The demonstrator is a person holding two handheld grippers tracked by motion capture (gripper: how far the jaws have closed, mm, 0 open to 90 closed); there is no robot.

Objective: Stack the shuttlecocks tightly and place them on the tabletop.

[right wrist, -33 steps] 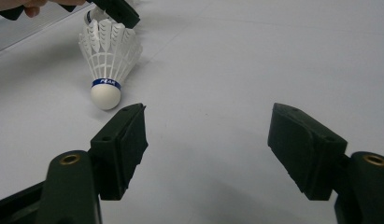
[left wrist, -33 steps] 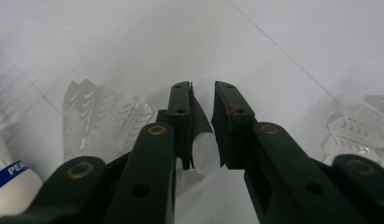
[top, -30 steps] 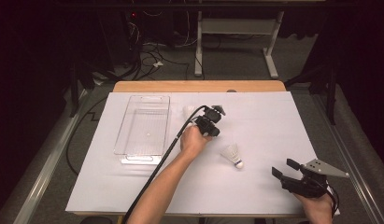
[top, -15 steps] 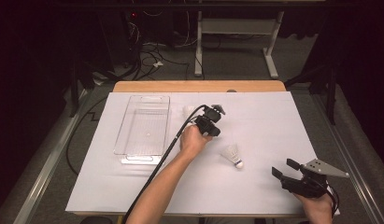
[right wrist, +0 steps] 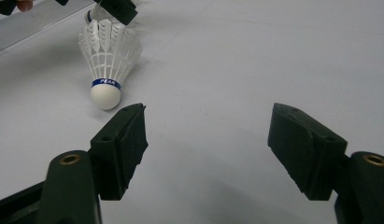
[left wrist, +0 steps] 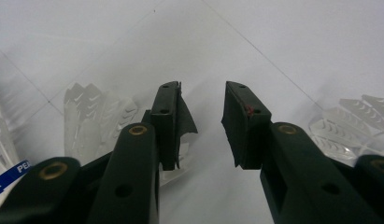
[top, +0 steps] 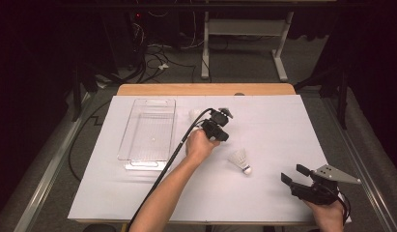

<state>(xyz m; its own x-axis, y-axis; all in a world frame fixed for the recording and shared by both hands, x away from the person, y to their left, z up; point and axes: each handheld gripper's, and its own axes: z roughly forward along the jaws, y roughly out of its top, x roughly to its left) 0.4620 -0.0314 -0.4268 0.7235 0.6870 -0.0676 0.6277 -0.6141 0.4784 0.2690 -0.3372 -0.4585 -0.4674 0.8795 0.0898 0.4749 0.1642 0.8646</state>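
Note:
My left gripper (top: 217, 125) sits at the middle of the white table cover (top: 263, 121), held in a hand. Its jaws have just been opening and stand apart over bare cover in the left gripper view (left wrist: 201, 93), with nothing between them. Feathered shuttlecocks lie close on both sides: one (left wrist: 89, 114) behind the left jaw, another (left wrist: 351, 123) at the right. In the high view a white shuttlecock (top: 195, 114) peeks out beside that gripper. A further shuttlecock (top: 240, 159) (right wrist: 107, 60) with a blue band lies alone. My right gripper (top: 292, 173) (right wrist: 208, 121) is open near the front right.
A clear plastic tray (top: 148, 129) stands left of the hand. A black cable (top: 162, 169) trails along the forearm to the front edge. The wooden table edge (top: 205, 89) runs along the back, with dark floor and cables beyond.

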